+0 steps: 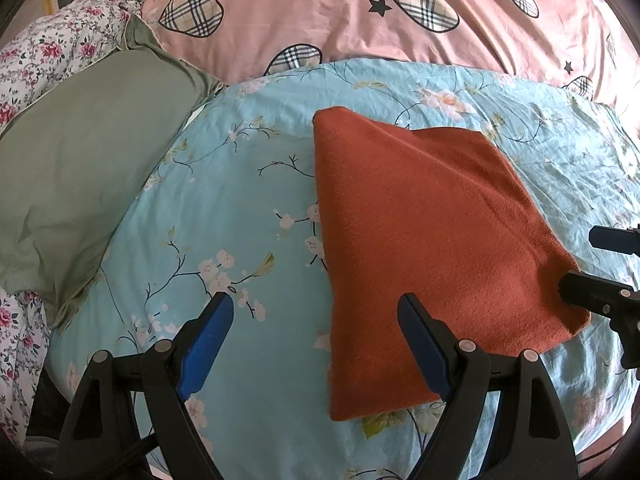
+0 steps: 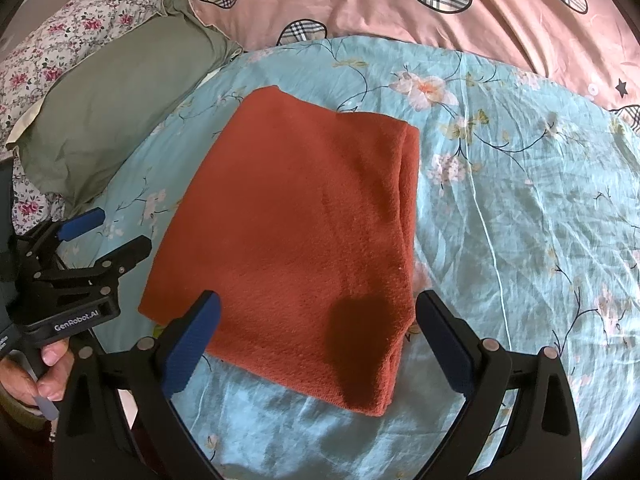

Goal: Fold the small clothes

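Left wrist view: left gripper point(image 1: 316, 340), black frame with blue-padded jaws, lower centre of frame; jaws spread wide, holding nothing, hanging over the near left edge of the cloth. Folded rust-orange fleece cloth point(image 1: 424, 248), centre right of frame, lying flat on the light blue floral bedsheet point(image 1: 240, 200). Right gripper point(image 1: 588, 268), black with blue pads, right edge of frame; jaws apart, the lower one at the cloth's near right corner, contact not clear. Sage-green pillow point(image 1: 80, 176), left of frame, resting beside the blue sheet. Pink quilt with plaid heart print point(image 1: 340, 12), top of frame. White quilt with red rose print point(image 1: 52, 44), upper left. Right wrist view: right gripper point(image 2: 320, 336), lower centre of frame; jaws spread wide, empty, straddling the near edge of the rust-orange cloth point(image 2: 296, 232), which lies folded in the centre on the blue floral sheet point(image 2: 520, 208), layered edges showing along its right side. Left gripper point(image 2: 116, 236), left edge of frame, jaws parted, just beside the cloth's left corner; person's hand point(image 2: 44, 372) at lower left grips its handle. Green pillow point(image 2: 116, 104), upper left; pink heart-print quilt point(image 2: 400, 8), top; rose-print quilt point(image 2: 60, 40), far upper left.
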A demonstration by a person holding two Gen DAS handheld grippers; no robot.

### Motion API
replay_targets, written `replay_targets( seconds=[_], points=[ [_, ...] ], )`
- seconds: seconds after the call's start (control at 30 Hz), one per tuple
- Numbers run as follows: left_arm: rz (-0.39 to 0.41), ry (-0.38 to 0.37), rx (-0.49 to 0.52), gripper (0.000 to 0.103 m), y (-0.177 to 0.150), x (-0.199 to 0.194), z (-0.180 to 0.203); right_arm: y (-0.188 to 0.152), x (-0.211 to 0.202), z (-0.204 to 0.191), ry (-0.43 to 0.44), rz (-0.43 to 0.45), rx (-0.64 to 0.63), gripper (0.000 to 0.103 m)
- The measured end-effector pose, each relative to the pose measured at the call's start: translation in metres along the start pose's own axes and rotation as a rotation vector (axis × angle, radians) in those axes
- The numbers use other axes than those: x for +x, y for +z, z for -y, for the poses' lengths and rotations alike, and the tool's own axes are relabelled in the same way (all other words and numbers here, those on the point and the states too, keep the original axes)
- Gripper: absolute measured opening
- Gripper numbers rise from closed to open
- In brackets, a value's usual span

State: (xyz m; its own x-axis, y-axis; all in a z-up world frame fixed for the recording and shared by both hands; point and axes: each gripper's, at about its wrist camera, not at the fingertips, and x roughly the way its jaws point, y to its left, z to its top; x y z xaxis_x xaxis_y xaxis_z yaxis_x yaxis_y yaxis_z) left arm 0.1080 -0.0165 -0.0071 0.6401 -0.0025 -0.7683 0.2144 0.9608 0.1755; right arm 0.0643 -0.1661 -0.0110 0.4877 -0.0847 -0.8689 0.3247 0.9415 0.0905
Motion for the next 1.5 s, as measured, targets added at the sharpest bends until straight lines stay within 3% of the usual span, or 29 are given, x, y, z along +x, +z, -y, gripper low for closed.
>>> replay_targets(
  seconds=[1.5],
  points=[
    [0.001,0.033,-0.055,0.085,0.018,0.018,-0.006,0.013,0.022,0.021,0.015,-0.003,0.011,0.098]
  ],
)
